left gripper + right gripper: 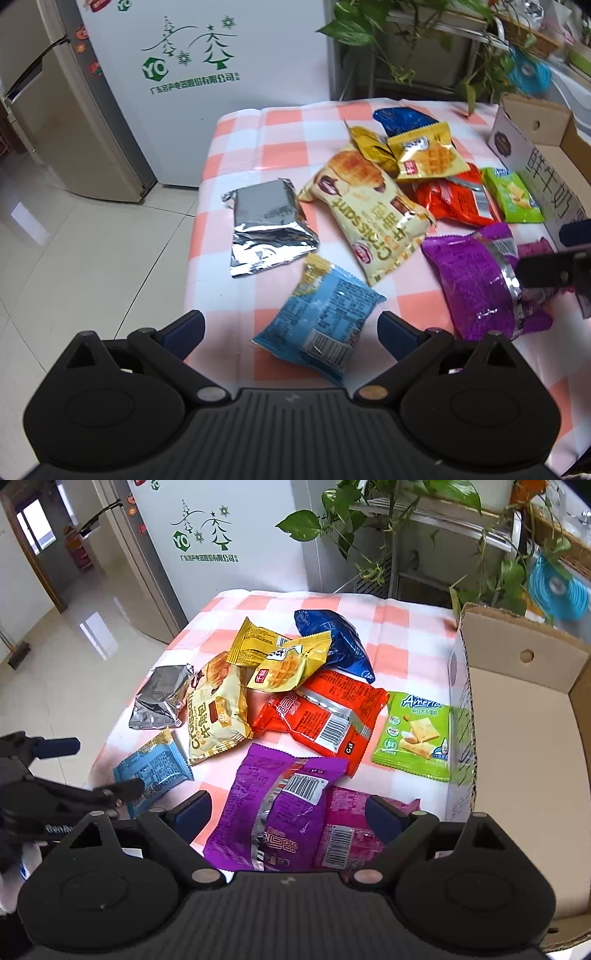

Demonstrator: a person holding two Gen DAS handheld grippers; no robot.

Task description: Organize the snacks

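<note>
Snack packets crowd the checked cloth (402, 627) beside a cardboard box (517, 716).

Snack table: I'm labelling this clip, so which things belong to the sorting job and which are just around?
Job: purple packet, light blue packet, croissant bag, orange packet, green cracker packet, cardboard box.
Just around: fridge, potted plant, blue fan.

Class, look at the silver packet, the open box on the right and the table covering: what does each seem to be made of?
Silver packet: metallised foil film, shiny, crinkled with bright glints.
Open box: corrugated cardboard, matt brown inside, fluted torn edge.
Table covering: probably woven cloth, matt, pink and white checks, soft creases.
</note>
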